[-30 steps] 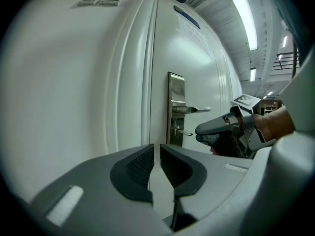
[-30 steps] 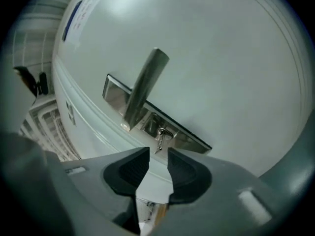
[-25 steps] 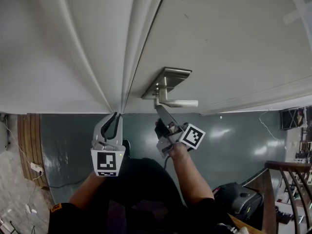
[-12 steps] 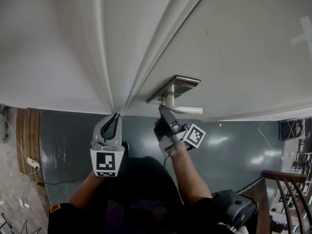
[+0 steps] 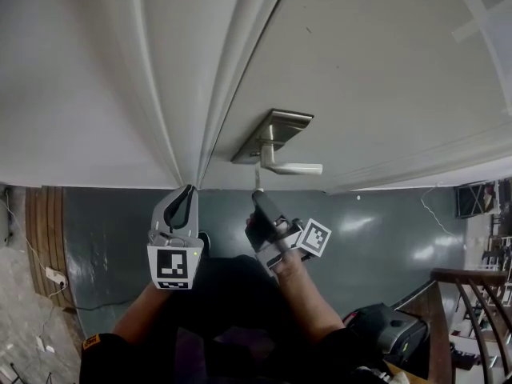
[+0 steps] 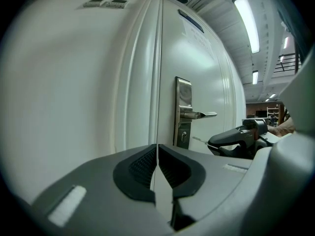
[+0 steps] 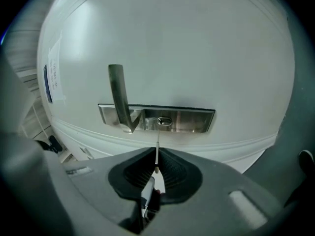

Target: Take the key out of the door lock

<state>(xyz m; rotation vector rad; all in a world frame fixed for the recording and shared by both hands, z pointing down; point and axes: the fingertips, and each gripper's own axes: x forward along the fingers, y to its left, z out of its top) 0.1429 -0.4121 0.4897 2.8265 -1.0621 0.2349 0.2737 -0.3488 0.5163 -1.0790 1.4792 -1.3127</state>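
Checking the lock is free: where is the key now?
The key sits between the closing right tongs, just below the door handle in the head view, out of the keyhole.

Reaching forward with left forearm (image 5: 134,320) and right forearm (image 5: 310,310) bare below dark sleeves, one tool in each hand. Holding the left gripper (image 5: 190,190) upright, tips up, jaws pressed together with nothing between them. Holding the right gripper (image 5: 258,195) just beside it, leaning left, jaws closing on a thin key (image 5: 257,179) that sticks out past the tips. Gripping its handle with the right hand (image 5: 286,264).
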